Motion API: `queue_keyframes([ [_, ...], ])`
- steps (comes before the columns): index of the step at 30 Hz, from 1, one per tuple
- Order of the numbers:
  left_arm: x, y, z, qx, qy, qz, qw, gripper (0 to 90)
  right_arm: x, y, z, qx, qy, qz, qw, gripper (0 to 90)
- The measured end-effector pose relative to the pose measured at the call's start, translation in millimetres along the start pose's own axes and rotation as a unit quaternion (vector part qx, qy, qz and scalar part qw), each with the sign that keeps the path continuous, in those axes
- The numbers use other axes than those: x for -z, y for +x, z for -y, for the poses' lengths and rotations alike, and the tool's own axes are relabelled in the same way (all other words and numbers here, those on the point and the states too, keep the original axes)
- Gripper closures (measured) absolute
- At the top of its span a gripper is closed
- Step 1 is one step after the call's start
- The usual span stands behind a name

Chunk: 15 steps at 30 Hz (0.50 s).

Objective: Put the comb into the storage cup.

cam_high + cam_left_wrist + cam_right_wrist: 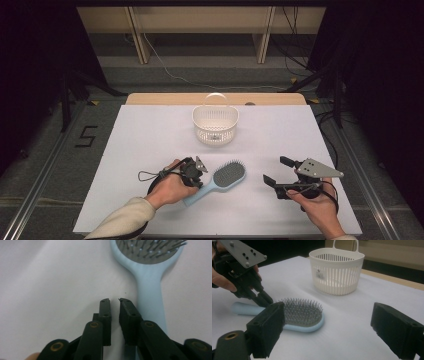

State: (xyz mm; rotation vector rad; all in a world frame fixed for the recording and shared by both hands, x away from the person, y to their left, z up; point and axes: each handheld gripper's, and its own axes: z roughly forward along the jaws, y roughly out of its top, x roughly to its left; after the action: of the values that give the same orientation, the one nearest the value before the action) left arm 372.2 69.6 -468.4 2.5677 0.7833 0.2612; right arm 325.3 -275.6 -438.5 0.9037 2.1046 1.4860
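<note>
In the left gripper view the hairbrush [150, 277] head is cut off by the top edge.

Pale blue hairbrush [221, 180] flat on table, bristles up, handle toward person.

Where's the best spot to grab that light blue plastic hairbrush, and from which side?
Probably the straight handle of the light blue plastic hairbrush, taken from above with the jaws across its narrow width. It lies flat, bristles up, and the oval head is far wider. The left gripper is nearest.

White-topped table [150, 130] on grey floor [45, 150], dark surroundings.
</note>
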Motion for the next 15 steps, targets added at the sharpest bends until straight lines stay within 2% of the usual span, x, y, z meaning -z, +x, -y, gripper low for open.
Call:
queue_keyframes([
  [3,2.2,1.8,0.4,0.005,-0.009,0.001,0.9999,72.8,0.0,0.0,0.0,0.001,0.001,0.000,1.0000,12.8],
  [6,5.1,2.8,0.3,0.017,-0.031,0.002,0.9994,60.1,0.1,0.3,0.0,0.000,0.001,0.000,1.0000,12.8],
  [7,7.3,4.2,0.3,0.015,-0.040,0.002,0.9991,56.2,0.1,0.4,-0.1,0.000,0.000,0.000,1.0000,12.8],
  [9,11.3,6.0,0.3,0.013,-0.060,-0.002,0.9981,47.6,0.1,0.2,0.0,0.000,0.001,0.000,1.0000,12.8],
  [15,22.9,13.2,1.9,0.026,-0.086,-0.025,0.9956,32.1,-0.2,0.1,0.3,-0.001,0.001,0.000,1.0000,13.1],
])
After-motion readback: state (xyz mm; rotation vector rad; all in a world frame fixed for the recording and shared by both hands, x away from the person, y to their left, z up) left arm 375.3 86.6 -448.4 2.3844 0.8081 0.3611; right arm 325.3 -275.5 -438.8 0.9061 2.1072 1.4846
